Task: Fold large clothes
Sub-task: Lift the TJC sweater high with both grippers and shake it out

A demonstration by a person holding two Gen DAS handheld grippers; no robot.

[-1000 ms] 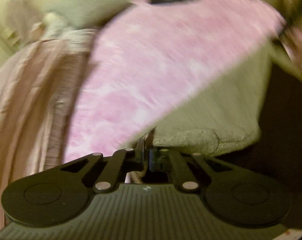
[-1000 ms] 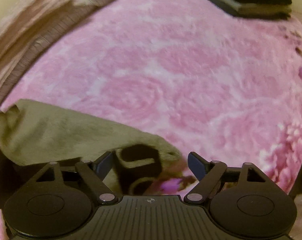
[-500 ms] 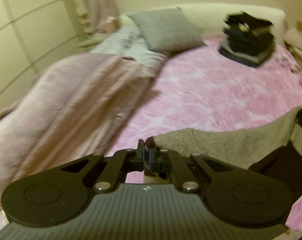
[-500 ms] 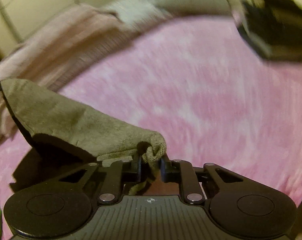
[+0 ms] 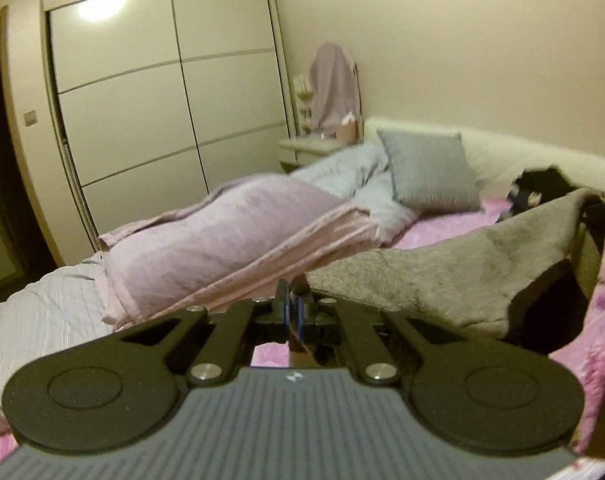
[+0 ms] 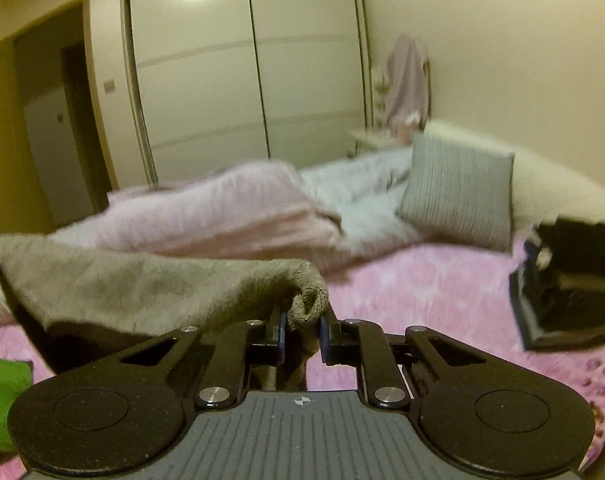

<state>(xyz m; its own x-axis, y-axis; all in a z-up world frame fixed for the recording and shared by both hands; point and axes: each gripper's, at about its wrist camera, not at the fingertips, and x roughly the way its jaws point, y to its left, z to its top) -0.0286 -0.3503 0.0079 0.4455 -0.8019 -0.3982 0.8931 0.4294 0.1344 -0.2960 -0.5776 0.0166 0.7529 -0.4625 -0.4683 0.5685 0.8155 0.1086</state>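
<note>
A large grey-brown knitted garment (image 5: pixel 442 268) hangs stretched in the air above the pink bedspread (image 5: pixel 438 228). My left gripper (image 5: pixel 291 300) is shut on one corner of it, and the cloth runs off to the right. In the right wrist view the same garment (image 6: pixel 114 284) spreads to the left, with a bunched ribbed edge pinched in my right gripper (image 6: pixel 301 320), which is shut on it. Its dark inner side droops below both grips.
A rolled pink and grey duvet (image 5: pixel 230 236) lies along the bed's left. A grey pillow (image 5: pixel 426 170) leans on the white headboard (image 5: pixel 542 160). A dark pile of folded clothes (image 6: pixel 574 276) sits at the right. Something green (image 6: pixel 2 392) lies at the lower left. Sliding wardrobe doors (image 5: pixel 162 92) stand behind.
My right gripper went from open to shut on the garment's edge. Both grippers then rose and tilted up, lifting the garment off the bed, so the wardrobe and wall came into view.
</note>
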